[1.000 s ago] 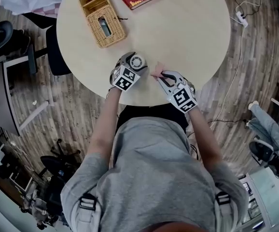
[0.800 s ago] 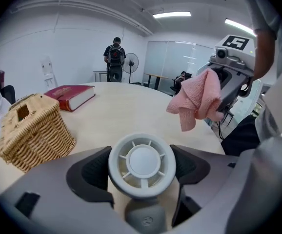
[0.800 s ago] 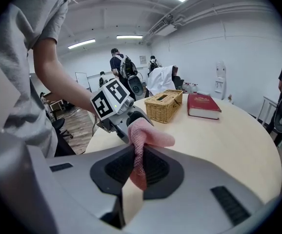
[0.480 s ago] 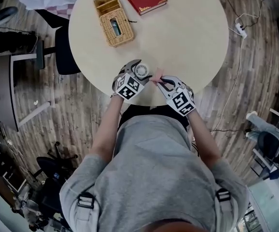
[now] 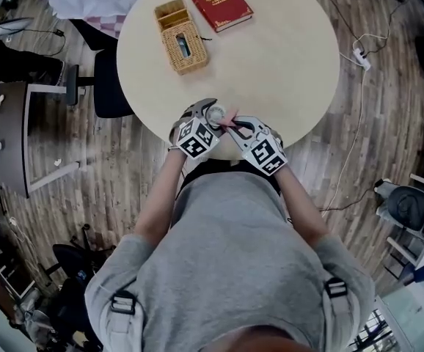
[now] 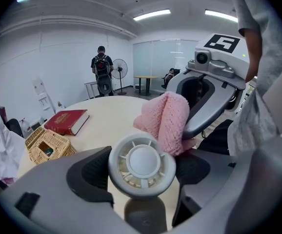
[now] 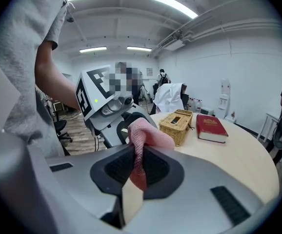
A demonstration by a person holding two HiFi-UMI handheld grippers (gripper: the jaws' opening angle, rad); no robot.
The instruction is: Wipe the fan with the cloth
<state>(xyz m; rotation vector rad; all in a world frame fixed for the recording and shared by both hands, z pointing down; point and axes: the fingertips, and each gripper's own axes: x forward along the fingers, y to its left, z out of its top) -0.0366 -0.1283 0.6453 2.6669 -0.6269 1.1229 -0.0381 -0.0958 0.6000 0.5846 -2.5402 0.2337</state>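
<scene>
A pale round wooden table [image 5: 285, 57] stands on plank flooring in a bright, white-walled room, and the action is at its near edge. The left gripper [image 5: 210, 111] has its jaws clamped on a small white handheld fan [image 5: 214, 114]. In the left gripper view the fan [image 6: 142, 165] sits between the two dark pads of that gripper [image 6: 141, 172], its round grille facing the camera and its stem dropping below.

Now the change: a second ago there was a clear gap between the two tools, half a second ago it was narrower, and now it is gone. The right gripper [image 5: 240, 125] has come in from the fan's right, and its pink knitted cloth [image 5: 230, 118] is pressed against the right rim of the fan's head. The left gripper view confirms the contact, with the cloth [image 6: 165, 121] bunched against the grille's upper right edge. In the right gripper view the jaws of that gripper [image 7: 137, 167] are pinched together on a fold of the cloth [image 7: 143, 135], which stands up between them.

Beyond the fan, across the table to the person's left, the woven wicker tissue box [image 5: 182, 37] and the red hardback book [image 5: 218, 3] lie as before, well apart from the fan.
</scene>
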